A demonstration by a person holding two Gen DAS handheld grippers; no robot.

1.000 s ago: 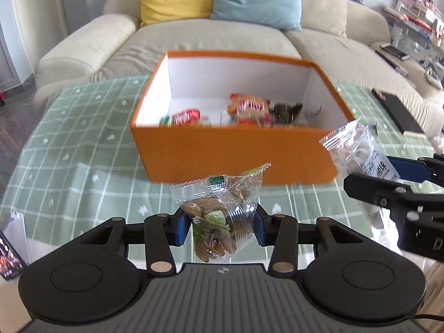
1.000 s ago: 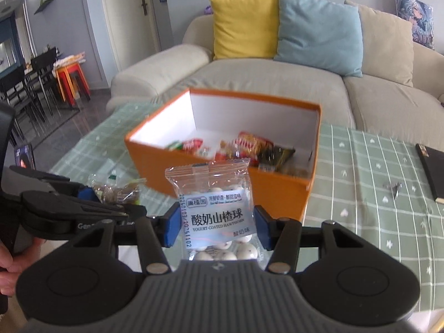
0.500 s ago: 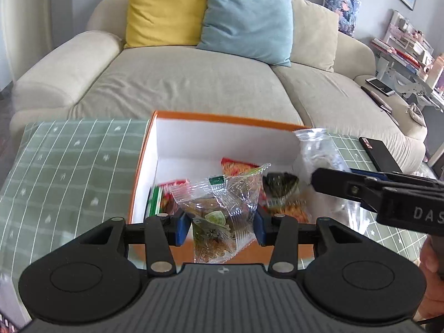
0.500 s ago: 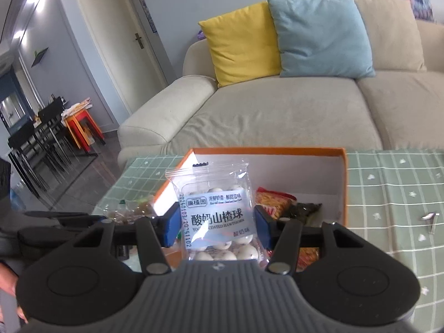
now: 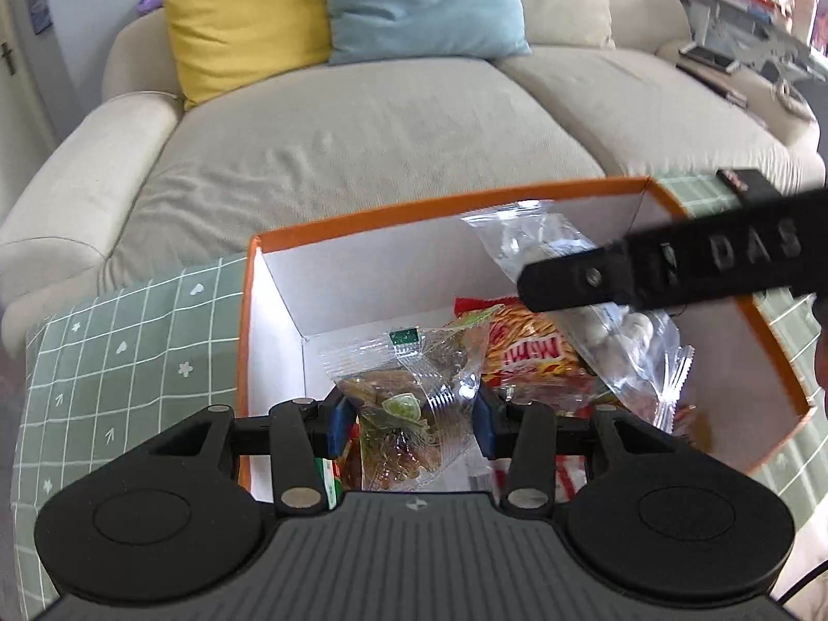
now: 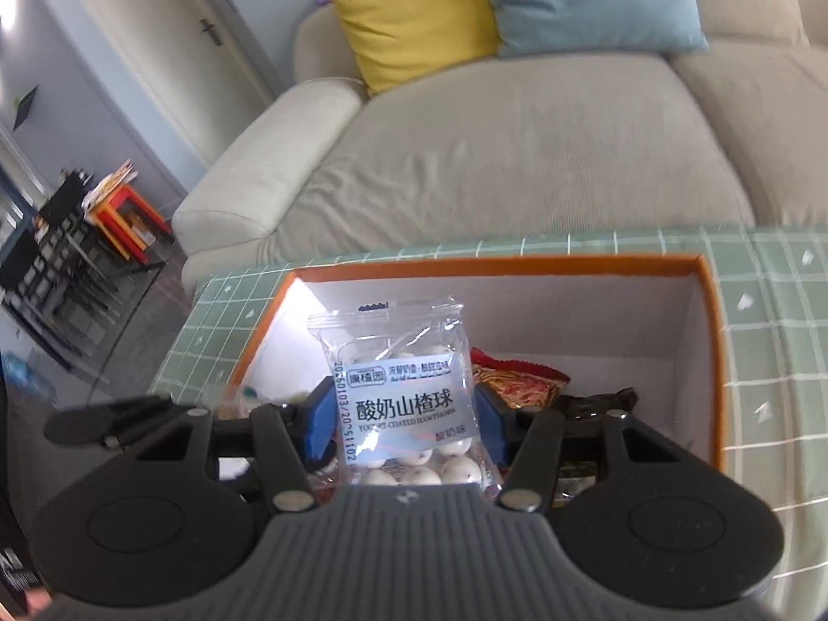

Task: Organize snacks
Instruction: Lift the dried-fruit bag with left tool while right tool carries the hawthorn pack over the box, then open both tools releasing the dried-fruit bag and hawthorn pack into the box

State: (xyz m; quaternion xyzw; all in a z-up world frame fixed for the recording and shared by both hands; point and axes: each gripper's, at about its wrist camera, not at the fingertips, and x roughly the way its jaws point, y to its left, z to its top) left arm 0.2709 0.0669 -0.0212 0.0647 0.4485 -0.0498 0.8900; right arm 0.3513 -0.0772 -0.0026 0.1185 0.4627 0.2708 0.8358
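My left gripper [image 5: 411, 422] is shut on a clear bag of mixed nuts [image 5: 409, 403] and holds it over the near left part of the orange box [image 5: 440, 202]. My right gripper [image 6: 403, 427] is shut on a clear bag of yogurt-coated hawthorn balls [image 6: 401, 388], held over the same box [image 6: 497, 261]. That bag also shows in the left wrist view [image 5: 548, 243], with the right gripper's finger crossing in front of it. Inside the box lie a red and yellow snack pack [image 5: 528, 349] and a dark packet [image 6: 600, 401].
The box stands on a green checked tablecloth [image 5: 119, 341]. A beige sofa [image 5: 362, 119] with a yellow cushion [image 5: 243, 20] and a blue cushion [image 5: 424, 0] lies just beyond the table. Chairs and a red stool [image 6: 124, 207] stand far left.
Both grippers have moved forward and up from in front of the box to above its inside, each still holding its bag.
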